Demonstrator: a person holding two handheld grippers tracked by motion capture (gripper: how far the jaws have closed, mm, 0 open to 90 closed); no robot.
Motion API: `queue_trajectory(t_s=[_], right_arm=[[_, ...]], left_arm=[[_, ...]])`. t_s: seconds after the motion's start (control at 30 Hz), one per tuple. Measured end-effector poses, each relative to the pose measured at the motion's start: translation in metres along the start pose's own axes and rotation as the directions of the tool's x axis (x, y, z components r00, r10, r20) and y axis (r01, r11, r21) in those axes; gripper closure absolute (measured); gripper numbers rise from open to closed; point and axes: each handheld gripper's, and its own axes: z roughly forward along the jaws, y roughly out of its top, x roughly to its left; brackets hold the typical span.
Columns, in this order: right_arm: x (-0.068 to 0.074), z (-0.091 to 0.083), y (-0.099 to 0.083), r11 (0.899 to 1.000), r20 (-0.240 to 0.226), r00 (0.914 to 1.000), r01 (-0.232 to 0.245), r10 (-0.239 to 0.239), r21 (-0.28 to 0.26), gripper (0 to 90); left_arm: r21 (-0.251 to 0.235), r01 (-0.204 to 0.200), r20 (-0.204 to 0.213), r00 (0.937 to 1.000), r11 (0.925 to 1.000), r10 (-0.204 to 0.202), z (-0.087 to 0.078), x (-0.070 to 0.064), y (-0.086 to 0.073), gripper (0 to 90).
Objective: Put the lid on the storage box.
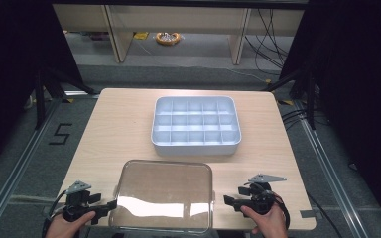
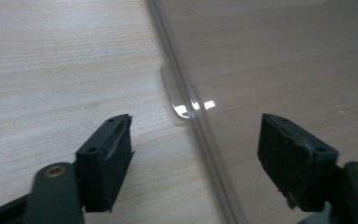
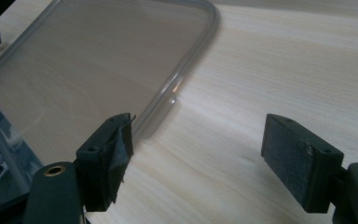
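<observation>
A clear plastic lid (image 1: 164,195) lies flat on the near part of the wooden table (image 1: 119,129). Behind it stands a pale blue divided tray (image 1: 196,125) with several empty compartments. My left gripper (image 1: 110,205) is open at the lid's left edge; in the left gripper view the lid's rim (image 2: 200,135) and its small tab (image 2: 173,95) run between the jaws of the left gripper (image 2: 196,154). My right gripper (image 1: 226,200) is open just right of the lid. In the right gripper view the lid (image 3: 98,74) lies ahead to the left of the right gripper (image 3: 196,154), whose jaws stand over bare wood.
The table's near edge is just under my hands. Black curtains flank both sides. Beyond the table are grey floor, desk legs (image 1: 240,37), cables (image 1: 270,34) and a coiled orange object (image 1: 167,38).
</observation>
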Motion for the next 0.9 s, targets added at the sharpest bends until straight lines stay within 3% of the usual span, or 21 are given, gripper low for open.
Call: queue_trajectory(t_s=[0.07,0.13,0.27,0.43,0.63,0.7,0.73,0.8,0.9], right_arm=[[0.005,0.003,0.000,0.999,-0.040,0.9984,-0.041,0.041,0.004,26.2],[0.005,0.005,0.000,1.000,-0.045,0.9988,-0.019,0.019,0.001,26.2],[0.010,0.010,0.001,0.999,-0.073,0.9966,-0.038,0.039,0.007,27.1],[0.013,0.017,0.002,0.997,-0.077,0.9938,-0.079,0.080,0.013,27.2],[0.021,0.032,0.005,0.994,-0.111,0.9879,-0.106,0.109,0.032,30.1],[0.022,0.036,0.006,0.995,-0.098,0.9906,-0.093,0.096,0.037,30.9],[0.024,0.039,0.007,0.991,-0.106,0.9861,-0.124,0.129,0.045,31.2],[0.025,0.042,0.007,0.991,-0.104,0.9854,-0.131,0.135,0.039,31.9],[0.027,0.042,0.007,0.992,-0.079,0.9886,-0.127,0.128,0.022,33.0]], left_arm=[[-0.001,-0.008,0.009,0.9999,1.0000,0.008,0.001,-0.002,0.001,32.6],[0.000,-0.011,0.016,0.9998,0.9999,0.011,0.003,-0.005,0.001,35.2],[0.043,-0.027,0.018,0.9995,0.9987,0.026,0.007,-0.007,0.002,41.0],[0.048,-0.015,0.028,0.9995,0.9987,0.013,0.011,-0.008,0.002,45.1],[0.064,-0.052,0.009,0.9986,0.9966,0.051,0.013,-0.015,0.002,50.9],[0.059,-0.051,0.009,0.9987,0.9970,0.050,0.014,-0.015,0.002,51.4],[0.060,-0.040,0.027,0.9989,0.9974,0.038,0.014,-0.017,0.001,52.1],[0.049,-0.020,0.033,0.9993,0.9986,0.019,0.016,-0.020,0.001,53.4],[0.053,-0.062,0.059,0.9965,0.9967,0.059,0.019,-0.030,-0.001,53.2]])
